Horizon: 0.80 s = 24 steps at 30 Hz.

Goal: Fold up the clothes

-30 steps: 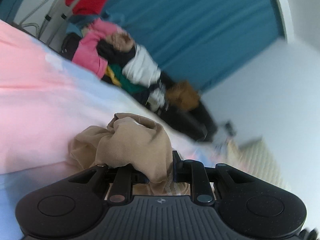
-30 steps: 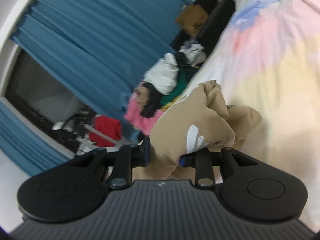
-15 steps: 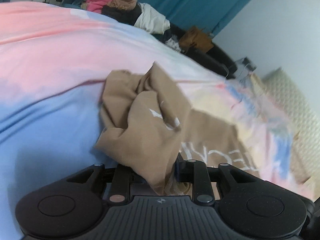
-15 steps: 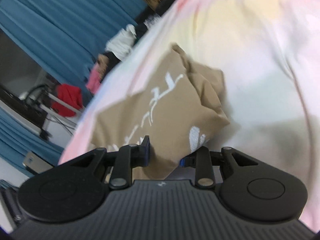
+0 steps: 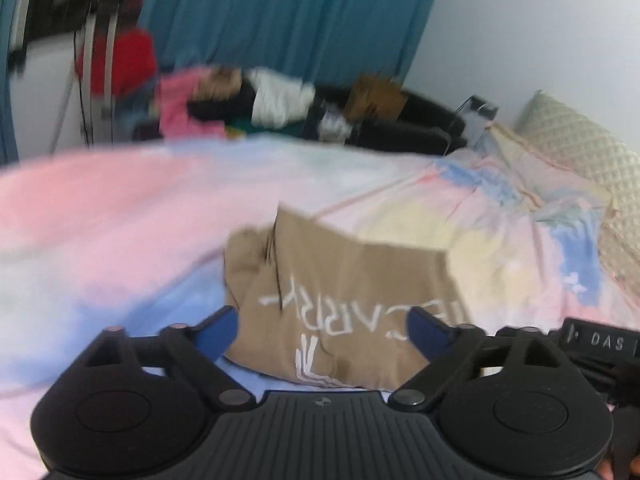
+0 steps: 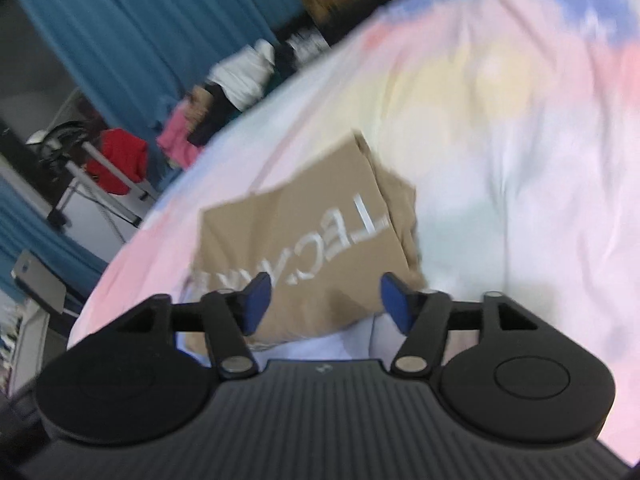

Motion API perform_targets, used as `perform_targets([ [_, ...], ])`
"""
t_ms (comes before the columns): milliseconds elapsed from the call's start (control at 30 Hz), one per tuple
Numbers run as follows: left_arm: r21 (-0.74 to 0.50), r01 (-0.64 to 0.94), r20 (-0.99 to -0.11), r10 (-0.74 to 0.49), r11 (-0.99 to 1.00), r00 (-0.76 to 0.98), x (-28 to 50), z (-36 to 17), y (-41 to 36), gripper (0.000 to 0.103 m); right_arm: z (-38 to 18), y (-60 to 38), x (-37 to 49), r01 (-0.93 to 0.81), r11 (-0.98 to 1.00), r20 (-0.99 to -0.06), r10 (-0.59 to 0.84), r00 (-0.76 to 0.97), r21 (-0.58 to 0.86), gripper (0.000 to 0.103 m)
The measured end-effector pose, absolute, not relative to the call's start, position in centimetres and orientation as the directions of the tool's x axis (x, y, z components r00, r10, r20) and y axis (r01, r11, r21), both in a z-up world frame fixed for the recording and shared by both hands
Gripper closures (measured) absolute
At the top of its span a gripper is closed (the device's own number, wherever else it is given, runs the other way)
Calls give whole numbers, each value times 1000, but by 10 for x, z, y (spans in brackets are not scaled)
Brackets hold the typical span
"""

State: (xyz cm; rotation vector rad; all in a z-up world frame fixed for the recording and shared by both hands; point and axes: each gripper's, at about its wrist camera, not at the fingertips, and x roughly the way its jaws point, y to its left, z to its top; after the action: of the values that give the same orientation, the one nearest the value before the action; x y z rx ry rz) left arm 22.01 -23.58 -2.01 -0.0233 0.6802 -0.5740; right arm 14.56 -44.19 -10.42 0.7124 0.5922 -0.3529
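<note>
A tan garment with white lettering (image 5: 344, 300) lies folded flat on the pastel bedspread (image 5: 120, 208). It also shows in the right wrist view (image 6: 304, 240). My left gripper (image 5: 322, 334) is open and empty, its blue pads (image 5: 218, 334) spread just above the garment's near edge. My right gripper (image 6: 324, 302) is open and empty too, its blue pads (image 6: 394, 300) hovering over the garment's near edge. Part of the right gripper's body (image 5: 600, 344) shows at the left view's right edge.
A heap of mixed clothes (image 5: 248, 100) lies beyond the bed before a blue curtain (image 5: 280, 12). A red garment hangs on a metal rack (image 5: 116, 56) at left. A quilted pillow (image 5: 580, 148) lies at the bed's right end.
Both grippers held the bunched garment aloft, laid it down on the bed, then opened and let go. It now lies flat with the lettering up.
</note>
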Motion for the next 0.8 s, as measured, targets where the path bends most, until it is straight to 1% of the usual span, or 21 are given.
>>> perform_targets([
  [67,-181,509,-564,-513,841,647,199,4,-230,2,-81,-436,128,459,742,-585,-113,803,488,38],
  [100,-167,513,-551,-511,842,660,187,14,-226,0,-70,-431,119,445,756,-570,-117,813,479,35],
  [133,-151,516,-537,-508,843,673,175,25,-223,0,-59,-426,110,426,771,-552,-117,825,473,26],
  [167,-138,517,-522,-505,845,687,163,35,-219,0,-49,-421,100,407,786,-534,-118,837,465,22],
  [300,-130,514,-467,-510,848,722,112,72,-197,0,-14,-397,62,343,851,-458,-140,878,397,19],
  [400,-109,510,-428,-503,853,751,74,93,-179,0,1,-383,33,304,879,-420,-136,898,367,17],
  [533,-47,520,-388,-495,853,778,24,103,-159,0,6,-365,-2,269,905,-380,-133,915,330,17],
  [633,-4,512,-365,-478,859,799,-10,99,-148,0,1,-352,-20,251,926,-355,-142,924,284,17],
  [800,4,479,-333,-450,878,828,-47,82,-131,0,-19,-333,-36,238,939,-315,-154,936,247,17],
])
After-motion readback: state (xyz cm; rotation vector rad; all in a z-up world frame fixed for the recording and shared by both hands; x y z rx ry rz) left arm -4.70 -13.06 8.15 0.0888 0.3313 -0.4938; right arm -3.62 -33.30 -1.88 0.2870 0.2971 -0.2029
